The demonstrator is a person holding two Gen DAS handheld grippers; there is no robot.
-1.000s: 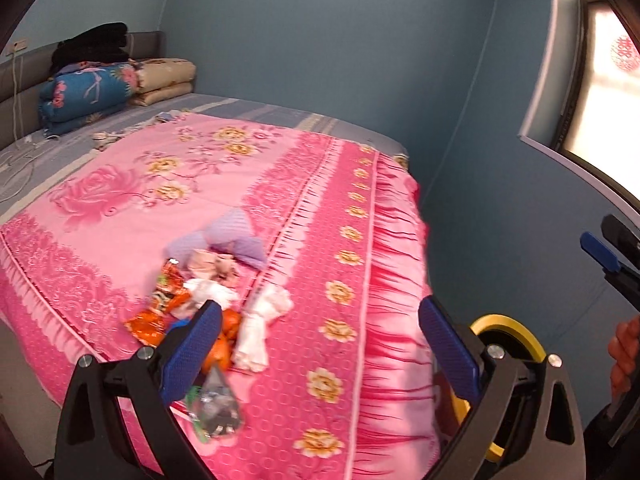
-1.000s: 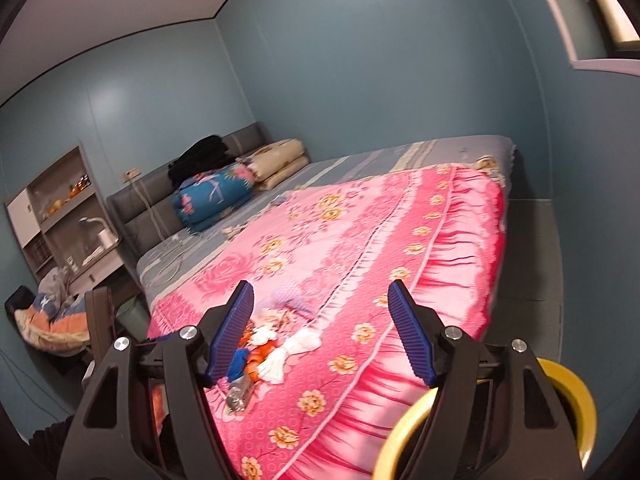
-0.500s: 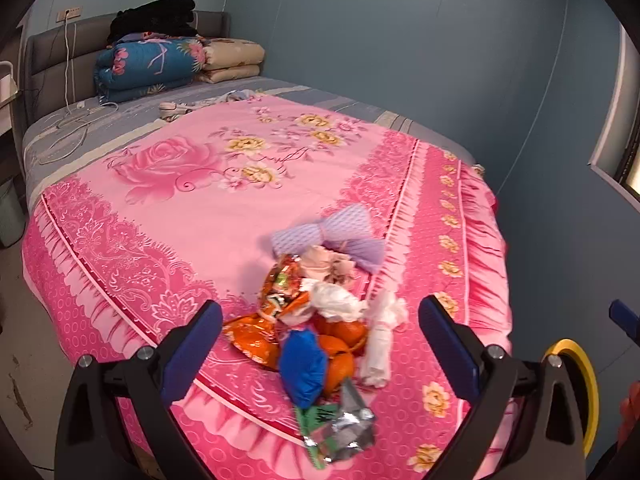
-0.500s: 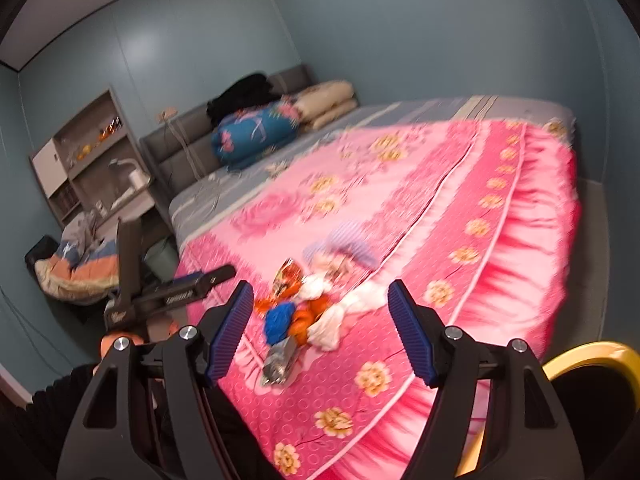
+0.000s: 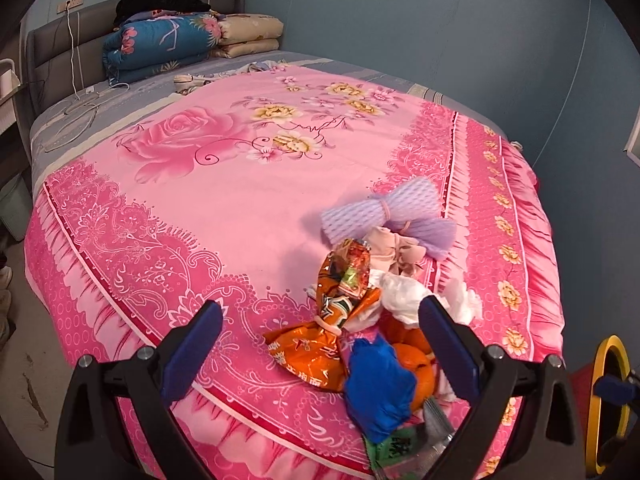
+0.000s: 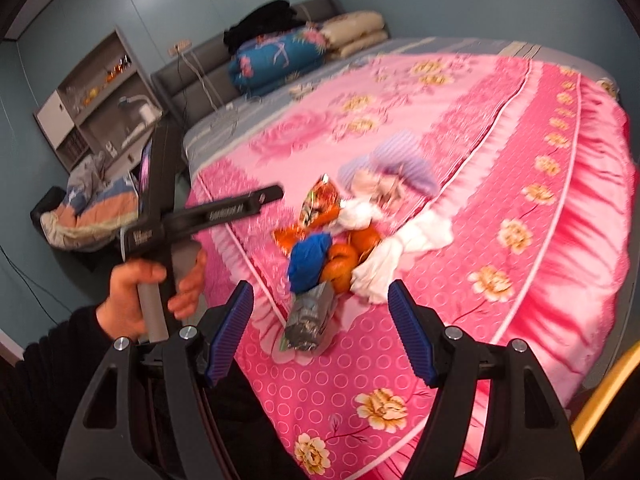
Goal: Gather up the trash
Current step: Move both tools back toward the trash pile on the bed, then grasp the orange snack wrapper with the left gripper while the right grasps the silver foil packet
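Observation:
A heap of trash lies near the foot corner of the pink bed (image 5: 224,200). It holds an orange snack wrapper (image 5: 340,300), a blue crumpled piece (image 5: 376,384), orange peels (image 5: 416,364), white tissue (image 5: 404,292), purple foam netting (image 5: 384,212) and a silver wrapper (image 6: 308,320). My left gripper (image 5: 320,344) hovers open just short of the heap. My right gripper (image 6: 320,336) is open too, aimed at the silver wrapper and the blue piece (image 6: 310,256), above and short of them. Neither pair of fingers touches anything.
A yellow-rimmed bin (image 5: 608,400) stands on the floor by the bed's corner. Folded quilts (image 5: 168,48) sit at the headboard. In the right wrist view a hand (image 6: 136,292) holds the other gripper tool at the left, and a shelf unit (image 6: 92,96) stands behind it.
Both grippers have come down and closer to the trash heap, which now looks larger. The hand with the left tool has entered the right wrist view. Jaw openings look unchanged.

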